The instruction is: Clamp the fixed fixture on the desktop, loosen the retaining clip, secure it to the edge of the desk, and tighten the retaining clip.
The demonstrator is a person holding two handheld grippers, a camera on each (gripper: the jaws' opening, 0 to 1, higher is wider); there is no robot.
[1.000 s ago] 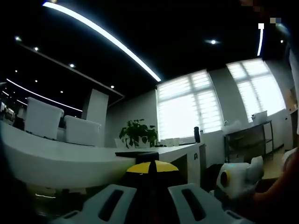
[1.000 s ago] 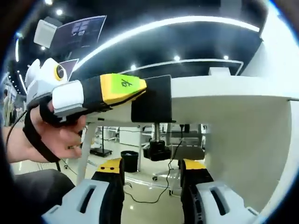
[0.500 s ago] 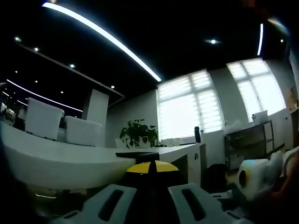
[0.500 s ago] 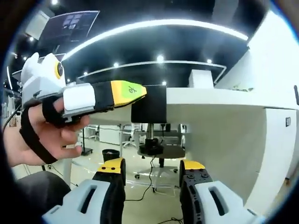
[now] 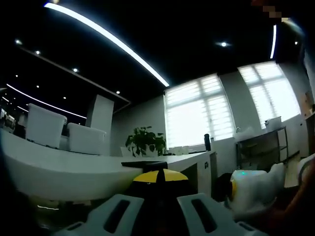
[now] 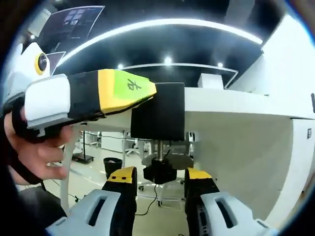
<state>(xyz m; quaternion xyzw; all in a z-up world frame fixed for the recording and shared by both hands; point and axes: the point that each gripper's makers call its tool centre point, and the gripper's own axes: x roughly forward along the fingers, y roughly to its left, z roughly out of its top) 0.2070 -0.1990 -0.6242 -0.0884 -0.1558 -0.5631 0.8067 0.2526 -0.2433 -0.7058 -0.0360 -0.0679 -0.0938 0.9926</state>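
The right tool (image 6: 158, 181) has its yellow-tipped jaws set apart on either side of the black knob (image 6: 158, 173) at the foot of the threaded screw (image 6: 160, 149). They flank the knob without clearly pinching it, so I read them as narrowly open. Above, the black fixture (image 6: 160, 118) sits hooked over the edge of the white worktop (image 6: 231, 103), with the screw hanging beneath it.

The left tool (image 6: 106, 96) reaches in from the left and grips the fixture's upper body with its jaws closed on it (the left gripper view shows those yellow tips pressed together over the dark block (image 5: 145, 163) on the worktop surface (image 5: 59, 167)). A person's hand (image 6: 34, 152) holds that tool.

By my judgement the fixture is already placed on the edge, and the step in hand is tightening the retaining clip. The next move calls for closing the right jaws on the knob and turning it until the screw's pad bears up against the underside, while the left tool steadies the fixture.
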